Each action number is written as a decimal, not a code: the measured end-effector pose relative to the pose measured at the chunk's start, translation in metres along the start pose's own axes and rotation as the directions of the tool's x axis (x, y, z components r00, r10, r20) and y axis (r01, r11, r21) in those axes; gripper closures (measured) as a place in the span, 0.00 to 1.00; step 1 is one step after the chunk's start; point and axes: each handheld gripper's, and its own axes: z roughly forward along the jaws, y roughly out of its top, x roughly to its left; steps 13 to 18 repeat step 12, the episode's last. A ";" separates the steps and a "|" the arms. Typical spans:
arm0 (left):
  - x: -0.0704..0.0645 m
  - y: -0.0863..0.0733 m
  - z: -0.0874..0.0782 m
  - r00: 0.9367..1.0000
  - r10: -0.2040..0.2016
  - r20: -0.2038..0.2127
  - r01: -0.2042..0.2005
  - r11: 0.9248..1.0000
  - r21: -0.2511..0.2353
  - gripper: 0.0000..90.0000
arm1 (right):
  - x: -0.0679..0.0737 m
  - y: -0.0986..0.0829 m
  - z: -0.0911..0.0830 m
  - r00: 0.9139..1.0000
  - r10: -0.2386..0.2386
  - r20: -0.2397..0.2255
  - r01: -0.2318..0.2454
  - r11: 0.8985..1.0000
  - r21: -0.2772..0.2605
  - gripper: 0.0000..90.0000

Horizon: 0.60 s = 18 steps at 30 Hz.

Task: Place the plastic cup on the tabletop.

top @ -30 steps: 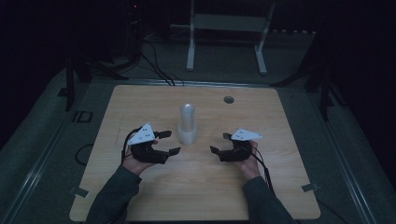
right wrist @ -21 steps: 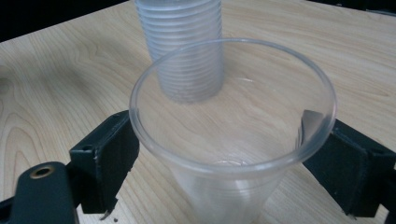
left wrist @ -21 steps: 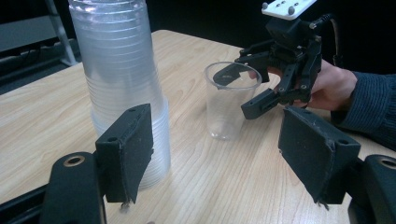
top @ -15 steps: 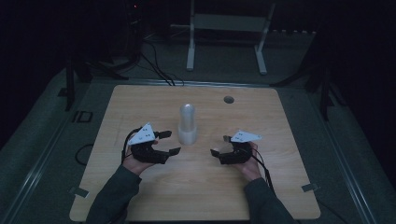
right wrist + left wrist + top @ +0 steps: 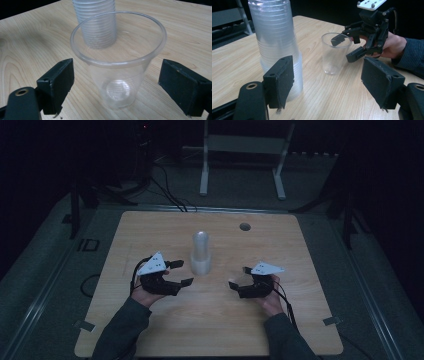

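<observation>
My right gripper's fingers [image 5: 56,83] stand wide apart on either side of a single clear cup [image 5: 118,60], neither pad touching its wall, so they have hold of nothing. The cup stands upright on the wooden surface [image 5: 30,40], mouth up, and the spread looks set to take it round the body; I judge a squeeze would have to be gentle, since thin plastic like this will buckle. From my left gripper's camera the same cup [image 5: 335,53] stands just ahead of the right gripper [image 5: 352,43], well apart from the tall stack of nested cups [image 5: 275,37].

My left gripper's fingers [image 5: 280,81] are likewise parted wide and empty. One pad sits just beside the foot of the stack, though I cannot tell whether it touches. I read that as a steadying post, ready to pin the stack.

From above, the left gripper [image 5: 177,272] lies left of the stack [image 5: 201,252] and the right gripper [image 5: 240,280] lies to its right, both pointing inward. Each hand cups its tool from behind, with both forearms, in dark sleeves, coming up from the near edge of the surface [image 5: 150,225]. The right hand [image 5: 270,292] is low, near the wood, its cable trailing back along the wrist.
</observation>
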 end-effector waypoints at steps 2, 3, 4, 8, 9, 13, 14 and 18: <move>0.000 0.000 0.000 1.000 0.000 0.000 0.000 1.000 0.000 0.29 | 0.000 0.000 -0.001 1.000 0.001 -0.001 -0.001 1.000 -0.002 0.14; 0.000 0.000 0.000 1.000 0.001 0.000 -0.001 1.000 0.001 0.29 | 0.000 -0.001 -0.001 1.000 0.002 -0.001 -0.002 1.000 -0.004 0.14; 0.000 0.000 0.000 1.000 0.000 0.000 0.000 1.000 0.000 0.29 | 0.000 -0.001 -0.002 1.000 0.004 -0.001 -0.004 1.000 -0.003 0.14; 0.000 0.000 -0.001 1.000 -0.001 -0.002 0.001 1.000 -0.003 0.29 | 0.000 -0.003 -0.003 1.000 0.006 0.001 -0.006 1.000 -0.006 0.14; 0.000 0.000 -0.001 1.000 0.000 -0.003 0.000 1.000 -0.003 0.29 | 0.000 -0.003 -0.004 1.000 0.007 0.003 -0.007 1.000 -0.008 0.14; 0.000 0.001 -0.001 1.000 0.002 -0.004 -0.002 1.000 -0.003 0.29 | 0.000 -0.003 -0.005 1.000 0.009 0.002 -0.008 1.000 -0.013 0.14; 0.000 0.001 -0.001 1.000 0.002 -0.004 -0.002 1.000 -0.003 0.29 | 0.000 -0.003 -0.005 1.000 0.009 0.002 -0.008 1.000 -0.013 0.14; 0.000 0.001 -0.001 1.000 0.002 -0.004 -0.002 1.000 -0.003 0.29 | 0.000 -0.003 -0.005 1.000 0.009 0.002 -0.008 1.000 -0.013 0.14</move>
